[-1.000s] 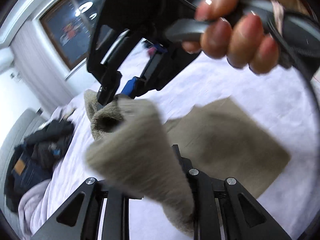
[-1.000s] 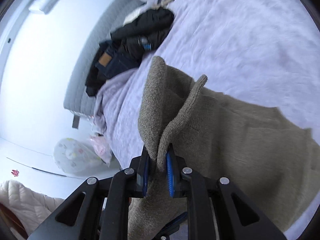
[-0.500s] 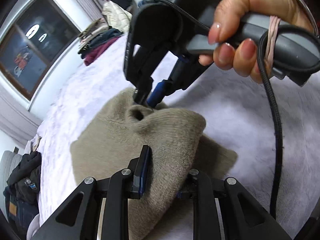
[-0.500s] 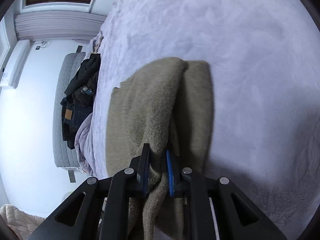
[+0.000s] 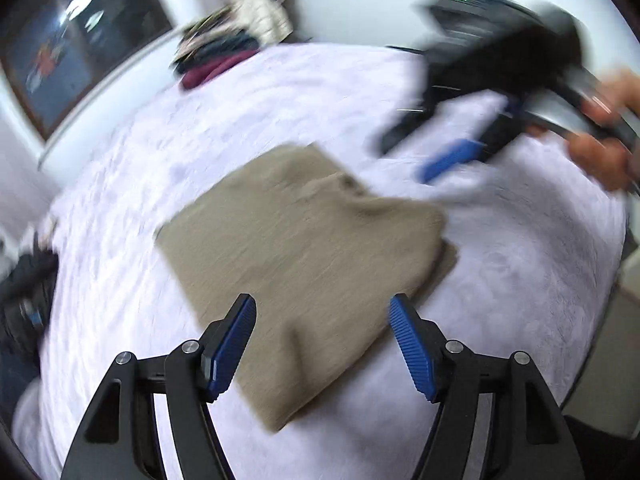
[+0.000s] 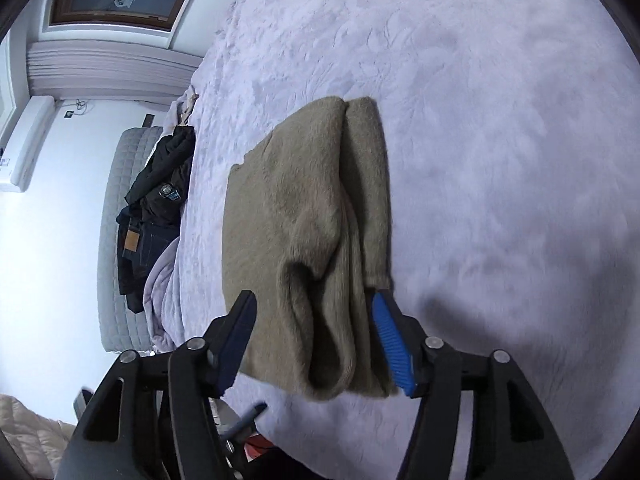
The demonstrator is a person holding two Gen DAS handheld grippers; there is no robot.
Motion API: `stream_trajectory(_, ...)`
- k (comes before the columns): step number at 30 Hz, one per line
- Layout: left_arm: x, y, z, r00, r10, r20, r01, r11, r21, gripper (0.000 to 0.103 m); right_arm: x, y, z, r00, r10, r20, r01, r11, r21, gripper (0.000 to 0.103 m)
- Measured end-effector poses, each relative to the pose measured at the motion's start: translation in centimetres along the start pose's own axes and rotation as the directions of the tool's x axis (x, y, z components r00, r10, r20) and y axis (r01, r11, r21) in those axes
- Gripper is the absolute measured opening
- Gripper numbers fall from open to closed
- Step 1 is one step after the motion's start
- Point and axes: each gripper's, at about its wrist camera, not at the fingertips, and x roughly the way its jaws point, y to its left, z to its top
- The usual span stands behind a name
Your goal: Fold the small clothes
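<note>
Olive knit garment (image 6: 304, 216) lies folded over on the lilac bedspread (image 6: 500, 128) — one lumpy fold done, tidying likely left. Left gripper (image 5: 322, 344) and right gripper (image 6: 312, 344) both spread, empty.

Left wrist view motion-blurred throughout. Right gripper (image 5: 448, 156) smeared, jaw gap unreadable there. Hand (image 5: 604, 128) cut by right edge. Dark clothes pile (image 5: 24, 292) cropped at left edge, items indistinguishable.

The folded sweater (image 6: 304, 216) is fuzzy, matt knit cloth. The bed cover (image 6: 500, 140) is soft, plush fabric. The fingers (image 6: 390, 344) carry ribbed blue pads.
</note>
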Motion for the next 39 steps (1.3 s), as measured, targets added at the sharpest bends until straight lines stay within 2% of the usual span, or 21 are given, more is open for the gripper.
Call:
stream_trajectory(3, 1.0, 5.1, -0.1, 0.996, -0.019, -0.087, 0.002, 0.981, -0.194, 0.071, -0.5, -1.4, -3.1, 0.997, 0.079, 0.004, -0.079, 0.994, 0.077, 0.067)
stream_trajectory(4, 1.9, 6.8, -0.2, 0.993, -0.023, -0.117, -0.008, 0.966, -0.260, 0.071, -0.1, -1.6, -4.2, 0.994, 0.111, 0.007, -0.111, 0.989, 0.096, 0.067)
stream_trajectory(6, 4.1, 9.4, -0.3, 0.984, -0.041, -0.174, -0.024, 0.934, -0.357, 0.071, 1.3, -1.8, -5.1, 0.994, 0.113, 0.011, -0.113, 0.987, 0.112, 0.067)
stream_trajectory(8, 6.6, 11.1, -0.5, 0.972, -0.089, -0.217, -0.014, 0.901, -0.434, 0.071, 3.4, -2.2, -5.3, 0.992, 0.122, 0.034, -0.126, 0.978, 0.163, 0.061)
stream_trajectory(9, 7.4, 11.6, -0.7, 0.965, -0.116, -0.234, -0.008, 0.883, -0.470, 0.071, 4.0, -2.3, -5.2, 0.990, 0.132, 0.053, -0.139, 0.973, 0.185, 0.030)
stream_trajectory(10, 7.8, 11.8, -0.8, 0.960, -0.135, -0.245, -0.004, 0.869, -0.495, 0.071, 4.6, -2.3, -5.0, 0.989, 0.127, 0.071, -0.139, 0.968, 0.210, 0.012)
stream_trajectory(11, 7.7, 11.8, -0.9, 0.959, -0.143, -0.245, 0.001, 0.865, -0.501, 0.071, 4.8, -1.8, -4.8, 0.992, 0.103, 0.076, -0.117, 0.970, 0.213, 0.012)
stream_trajectory(14, 6.2, 10.7, -1.1, 0.973, -0.083, -0.217, -0.017, 0.906, -0.423, 0.071, 3.0, 1.3, -5.3, 0.992, 0.060, 0.112, -0.071, 0.993, 0.094, 0.011)
stream_trajectory(16, 6.5, 10.4, -1.2, 0.972, -0.068, -0.224, -0.027, 0.919, -0.394, 0.083, 1.8, 1.9, -6.5, 0.992, 0.012, 0.125, -0.020, 0.997, 0.069, 0.011)
stream_trajectory(20, 8.2, 10.5, -2.0, 0.963, -0.099, -0.251, -0.019, 0.903, -0.429, 0.083, 3.3, -1.9, -8.1, 0.989, -0.130, 0.075, 0.119, 0.984, 0.131, 0.011)
stream_trajectory(23, 8.7, 10.5, -2.4, 0.961, -0.121, -0.249, -0.005, 0.892, -0.452, 0.083, 4.2, -3.9, -8.8, 0.990, -0.112, 0.082, 0.095, 0.977, 0.191, 0.012)
stream_trajectory(26, 8.6, 10.7, -2.8, 0.960, -0.134, -0.244, 0.007, 0.889, -0.459, 0.083, 3.5, -3.0, -9.2, 0.988, -0.142, 0.067, 0.129, 0.977, 0.171, 0.021)
stream_trajectory(27, 8.5, 10.8, -2.8, 0.960, -0.135, -0.245, 0.008, 0.888, -0.459, 0.083, 3.2, -2.7, -9.3, 0.985, -0.164, 0.054, 0.153, 0.974, 0.167, 0.027)
stream_trajectory(28, 8.4, 10.9, -2.8, 0.960, -0.136, -0.246, 0.008, 0.889, -0.459, 0.083, 2.4, -2.1, -9.3, 0.980, -0.195, 0.050, 0.185, 0.970, 0.157, 0.029)
stream_trajectory(30, 8.7, 11.0, -2.6, 0.960, -0.131, -0.247, 0.006, 0.892, -0.452, 0.083, 0.6, -1.0, -9.0, 0.979, -0.181, 0.091, 0.170, 0.978, 0.121, 0.030)
stream_trajectory(32, 8.7, 10.8, -2.7, 0.961, -0.119, -0.249, -0.004, 0.895, -0.445, 0.083, -0.7, 0.3, -7.6, 0.978, -0.157, 0.136, 0.147, 0.986, 0.082, 0.043)
stream_trajectory(33, 8.6, 10.7, -2.7, 0.962, -0.113, -0.249, -0.009, 0.897, -0.442, 0.083, -0.9, 0.8, -6.7, 0.978, -0.148, 0.149, 0.140, 0.988, 0.066, 0.056)
stream_trajectory(34, 8.7, 10.6, -2.6, 0.962, -0.108, -0.251, -0.013, 0.898, -0.439, 0.083, -0.8, 1.4, -5.6, 0.978, -0.140, 0.158, 0.134, 0.990, 0.046, 0.058)
stream_trajectory(36, 8.8, 10.5, -2.6, 0.961, -0.105, -0.257, -0.019, 0.898, -0.440, 0.083, 0.8, 2.4, -3.4, 0.983, -0.119, 0.138, 0.118, 0.993, 0.015, 0.058)
stream_trajectory(38, 8.7, 10.5, -2.5, 0.959, -0.107, -0.261, -0.020, 0.897, -0.441, 0.083, 2.5, 3.0, -1.7, 0.983, -0.149, 0.111, 0.151, 0.988, -0.013, 0.041)
stream_trajectory(39, 8.7, 10.5, -2.5, 0.959, -0.110, -0.263, -0.019, 0.895, -0.445, 0.083, 3.1, 3.1, -1.2, 0.976, -0.193, 0.105, 0.197, 0.980, -0.028, 0.022)
